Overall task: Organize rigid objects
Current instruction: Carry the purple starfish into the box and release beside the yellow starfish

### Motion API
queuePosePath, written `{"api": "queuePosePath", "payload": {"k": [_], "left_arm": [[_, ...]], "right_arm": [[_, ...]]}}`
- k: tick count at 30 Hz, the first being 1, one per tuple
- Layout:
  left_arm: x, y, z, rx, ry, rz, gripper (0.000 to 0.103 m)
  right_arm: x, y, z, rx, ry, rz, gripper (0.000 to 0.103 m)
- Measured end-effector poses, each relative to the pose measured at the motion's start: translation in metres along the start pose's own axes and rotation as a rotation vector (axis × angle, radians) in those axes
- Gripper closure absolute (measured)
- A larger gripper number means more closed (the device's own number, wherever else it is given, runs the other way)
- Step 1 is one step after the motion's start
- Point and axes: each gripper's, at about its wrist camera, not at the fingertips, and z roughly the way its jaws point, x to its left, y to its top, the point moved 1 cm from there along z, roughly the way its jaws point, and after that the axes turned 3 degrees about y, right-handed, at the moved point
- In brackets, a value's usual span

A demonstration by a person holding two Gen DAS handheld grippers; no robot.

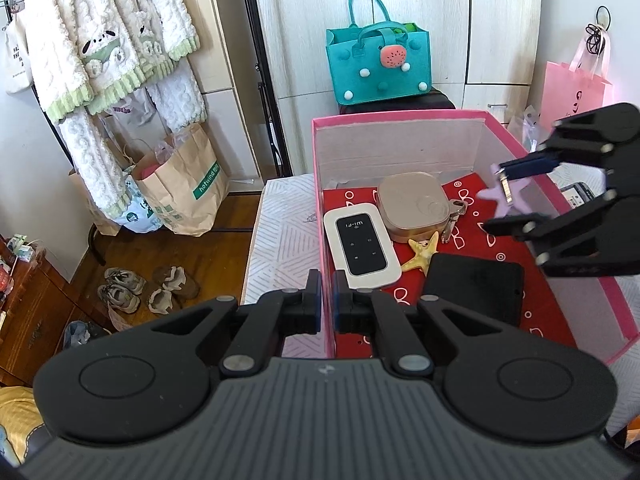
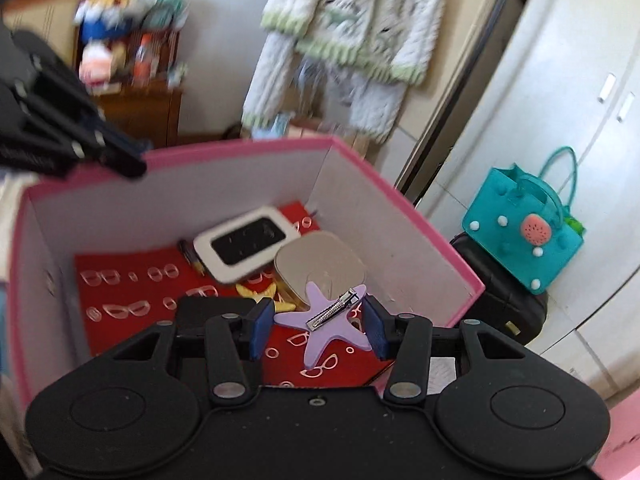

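Over the pink box (image 2: 400, 208), near its right wall: right gripper (image 2: 318, 326), jaws clamped on a purple starfish hair clip (image 2: 320, 322). At the box's left wall (image 1: 320, 200): left gripper (image 1: 326, 300), jaws together on that wall's rim. On the red liner (image 1: 480, 208): white Wi-Fi router (image 1: 362, 244), gold case (image 1: 414, 206), yellow starfish (image 1: 420, 254), black case (image 1: 474, 286).

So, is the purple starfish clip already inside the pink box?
Not yet. The right gripper holds the purple starfish clip in the air above the pink box, off its red floor.

Pink box (image 1: 400, 114), red glasses-print lining (image 1: 472, 248), lilac starfish clip (image 2: 320, 320), teal bag (image 1: 378, 66)
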Motion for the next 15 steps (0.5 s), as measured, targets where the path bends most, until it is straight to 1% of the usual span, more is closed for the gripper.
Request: {"api": "queuePosePath", "payload": {"k": [2, 4, 5, 7, 8, 12, 13, 14, 15], "left_arm": [[0.000, 0.000, 0.000, 0.000, 0.000, 0.001, 0.098], [-0.001, 0.001, 0.001, 0.001, 0.002, 0.003, 0.098], [-0.002, 0.001, 0.001, 0.001, 0.003, 0.006, 0.098], [-0.003, 0.001, 0.001, 0.002, 0.004, 0.009, 0.097], [-0.003, 0.001, 0.000, 0.001, 0.004, 0.010, 0.097], [-0.004, 0.001, 0.000, -0.002, 0.011, 0.023, 0.097], [-0.004, 0.001, 0.000, -0.002, 0.014, 0.027, 0.097], [-0.005, 0.002, 0.000, -0.002, 0.016, 0.029, 0.097], [-0.005, 0.002, 0.000, -0.002, 0.017, 0.032, 0.097]], "right_arm": [[0.007, 0.001, 0.007, 0.042, 0.005, -0.059, 0.050], [0.013, 0.002, 0.013, 0.094, 0.021, -0.085, 0.050], [0.013, 0.002, 0.015, 0.101, 0.015, -0.093, 0.048], [0.011, 0.002, 0.011, 0.070, 0.001, -0.068, 0.042], [0.008, 0.002, 0.009, 0.051, 0.011, -0.043, 0.039], [-0.009, 0.000, -0.017, -0.041, 0.069, 0.110, 0.035], [-0.014, -0.002, -0.028, -0.070, 0.082, 0.156, 0.033], [-0.019, -0.006, -0.035, -0.095, 0.097, 0.199, 0.029], [-0.023, -0.010, -0.042, -0.112, 0.123, 0.237, 0.028]]}}
